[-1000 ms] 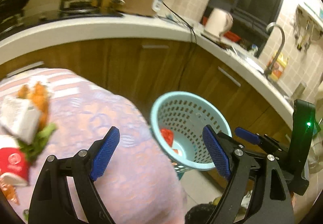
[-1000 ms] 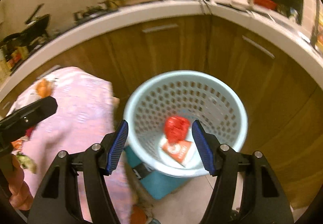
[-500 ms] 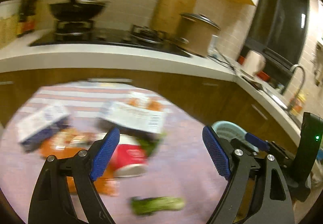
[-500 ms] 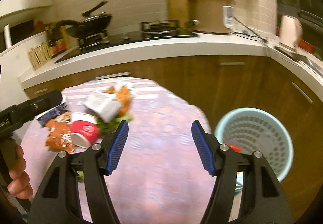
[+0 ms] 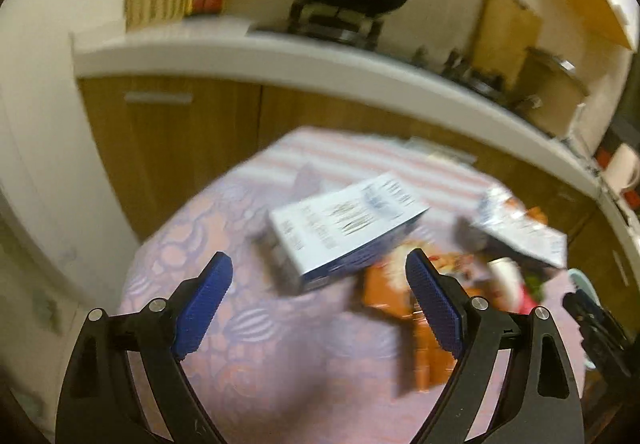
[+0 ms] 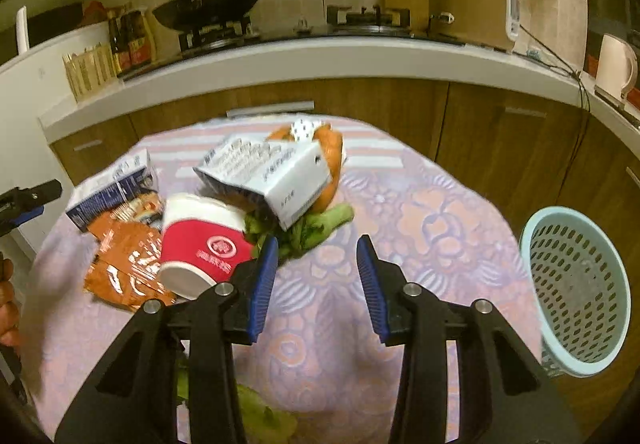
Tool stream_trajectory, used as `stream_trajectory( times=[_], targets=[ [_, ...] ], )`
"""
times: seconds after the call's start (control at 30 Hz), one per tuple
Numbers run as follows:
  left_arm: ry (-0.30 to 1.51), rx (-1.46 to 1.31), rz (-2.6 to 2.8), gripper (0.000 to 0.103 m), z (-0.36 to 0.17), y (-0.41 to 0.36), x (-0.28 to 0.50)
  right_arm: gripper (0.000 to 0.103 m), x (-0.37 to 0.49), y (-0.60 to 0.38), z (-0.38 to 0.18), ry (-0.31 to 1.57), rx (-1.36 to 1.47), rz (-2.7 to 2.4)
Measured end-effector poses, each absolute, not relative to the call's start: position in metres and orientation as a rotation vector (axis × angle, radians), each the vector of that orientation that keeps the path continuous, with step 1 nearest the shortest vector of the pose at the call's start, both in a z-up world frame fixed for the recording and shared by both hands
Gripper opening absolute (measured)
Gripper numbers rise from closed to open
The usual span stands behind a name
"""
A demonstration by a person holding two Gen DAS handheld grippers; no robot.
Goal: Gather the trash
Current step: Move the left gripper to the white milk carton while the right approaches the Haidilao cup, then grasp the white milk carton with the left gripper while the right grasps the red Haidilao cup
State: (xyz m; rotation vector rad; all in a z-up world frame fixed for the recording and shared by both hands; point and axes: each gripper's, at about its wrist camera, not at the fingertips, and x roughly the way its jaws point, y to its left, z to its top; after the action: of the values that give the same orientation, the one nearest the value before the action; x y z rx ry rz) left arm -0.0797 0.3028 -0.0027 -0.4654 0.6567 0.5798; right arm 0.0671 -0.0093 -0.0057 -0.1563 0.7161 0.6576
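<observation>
Over the table [image 6: 440,211], near its far left edge, we see a blue box [image 6: 108,191], then orange wrappers [image 6: 120,260], a tipped red cup [image 6: 204,248], a white carton [image 6: 264,175] on greens [image 6: 316,224]. Our left gripper [image 5: 316,300] hovers wide open and empty before the box [image 5: 344,228]. Our right gripper [image 6: 316,276], half open, holds nothing. Beyond the right edge stands the basket [image 6: 576,292].
</observation>
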Motion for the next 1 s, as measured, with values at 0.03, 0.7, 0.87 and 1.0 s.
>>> stream_trajectory(
  times=[0.03, 0.7, 0.87, 1.0],
  targets=[
    [0.668, -0.480, 0.565, 0.085, -0.009, 0.308, -0.081, 0.038, 0.068, -0.007, -0.009, 0.727, -0.165, 0.650],
    [0.625, -0.327, 0.384, 0.087, 0.004, 0.276, -0.061, 0.038, 0.062, 0.001, -0.010, 0.690, -0.228, 0.645],
    [0.693, -0.261, 0.415, 0.092, 0.002, 0.302, -0.034, 0.038, 0.061, 0.004, -0.006, 0.703, -0.224, 0.682],
    [0.759, -0.237, 0.410, 0.092, -0.016, 0.314, -0.012, 0.038, 0.061, 0.009, 0.007, 0.748, -0.172, 0.765]
  ],
)
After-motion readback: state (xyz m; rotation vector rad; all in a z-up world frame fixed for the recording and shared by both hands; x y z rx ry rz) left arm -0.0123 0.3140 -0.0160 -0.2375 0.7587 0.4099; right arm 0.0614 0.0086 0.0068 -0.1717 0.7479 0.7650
